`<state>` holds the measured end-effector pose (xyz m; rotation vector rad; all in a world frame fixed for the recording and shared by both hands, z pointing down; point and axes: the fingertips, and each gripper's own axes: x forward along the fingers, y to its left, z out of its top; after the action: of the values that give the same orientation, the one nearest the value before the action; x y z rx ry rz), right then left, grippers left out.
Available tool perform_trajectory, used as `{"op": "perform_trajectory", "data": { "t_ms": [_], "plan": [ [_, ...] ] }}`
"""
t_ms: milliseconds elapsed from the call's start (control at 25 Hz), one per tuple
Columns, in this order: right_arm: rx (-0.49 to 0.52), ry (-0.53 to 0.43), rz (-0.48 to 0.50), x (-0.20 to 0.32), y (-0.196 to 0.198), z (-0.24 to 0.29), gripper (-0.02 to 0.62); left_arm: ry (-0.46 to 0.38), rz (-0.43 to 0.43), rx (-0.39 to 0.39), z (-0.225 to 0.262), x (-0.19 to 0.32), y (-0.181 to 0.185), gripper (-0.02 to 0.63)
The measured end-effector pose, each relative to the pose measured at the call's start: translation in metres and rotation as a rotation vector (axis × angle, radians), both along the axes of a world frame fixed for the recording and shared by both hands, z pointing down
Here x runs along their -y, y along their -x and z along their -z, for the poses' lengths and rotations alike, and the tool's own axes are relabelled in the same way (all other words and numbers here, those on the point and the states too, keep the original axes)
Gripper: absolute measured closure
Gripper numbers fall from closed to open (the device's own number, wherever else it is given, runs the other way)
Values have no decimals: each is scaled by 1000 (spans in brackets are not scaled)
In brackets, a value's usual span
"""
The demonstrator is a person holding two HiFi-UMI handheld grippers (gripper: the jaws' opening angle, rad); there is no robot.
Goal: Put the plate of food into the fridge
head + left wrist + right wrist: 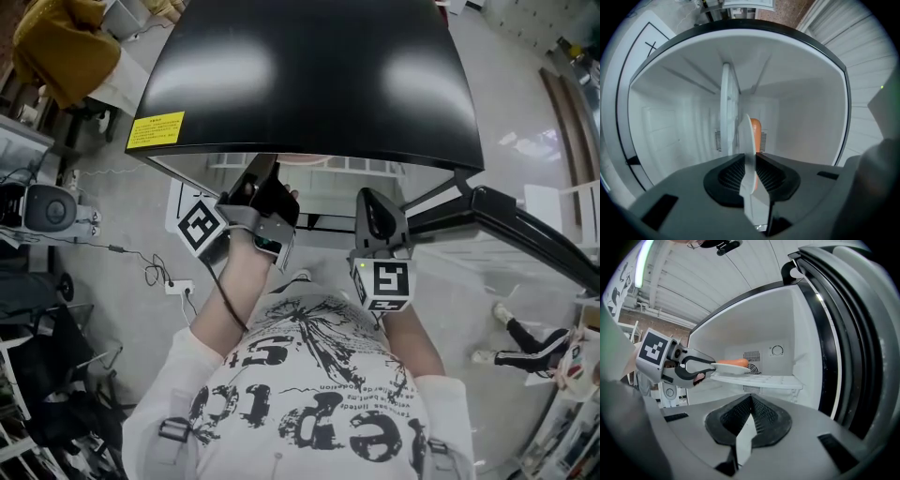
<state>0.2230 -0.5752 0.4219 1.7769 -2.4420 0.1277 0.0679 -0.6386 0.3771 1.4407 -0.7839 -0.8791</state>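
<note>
A white plate point(731, 367) carrying an orange piece of food point(733, 362) rests on the white shelf point(761, 379) inside the open fridge. My left gripper point(701, 366) is shut on the plate's near rim. In the left gripper view the plate point(747, 140) stands edge-on between the pads of that gripper point(749, 157), with the food point(755, 129) behind it. My right gripper point(751, 399) is shut and empty, held back in front of the fridge opening. From above, the left gripper point(262, 211) and the right gripper point(375, 220) reach under the fridge's black top point(309, 75).
The fridge door point(834, 333) stands open on the right, seen from above as a black bar point(525, 225). A power strip with cables point(178, 286) lies on the floor at left. A yellow cloth point(56, 47) drapes furniture at far left. Someone's feet point(520, 354) are at right.
</note>
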Motion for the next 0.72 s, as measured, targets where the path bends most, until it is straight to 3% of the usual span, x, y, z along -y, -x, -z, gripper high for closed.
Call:
{"op": "perform_trajectory", "data": {
  "t_ms": [240,320,480,600,720],
  "plan": [
    [6,9,20,0,5,-3,594,12,10,-15,1,1,1,548],
    [7,9,21,0,4,-3,594,21,9,38,-1,0,1,548],
    [7,9,25,0,5,-2,594,-5,34,346,-3,-3,6,544],
    [11,11,37,0,8,-3,594,-78,97,539,10,-1,11,427],
    [13,8,48,-3,10,-3,594,-149,128,672,15,4,12,400]
  ]
}}
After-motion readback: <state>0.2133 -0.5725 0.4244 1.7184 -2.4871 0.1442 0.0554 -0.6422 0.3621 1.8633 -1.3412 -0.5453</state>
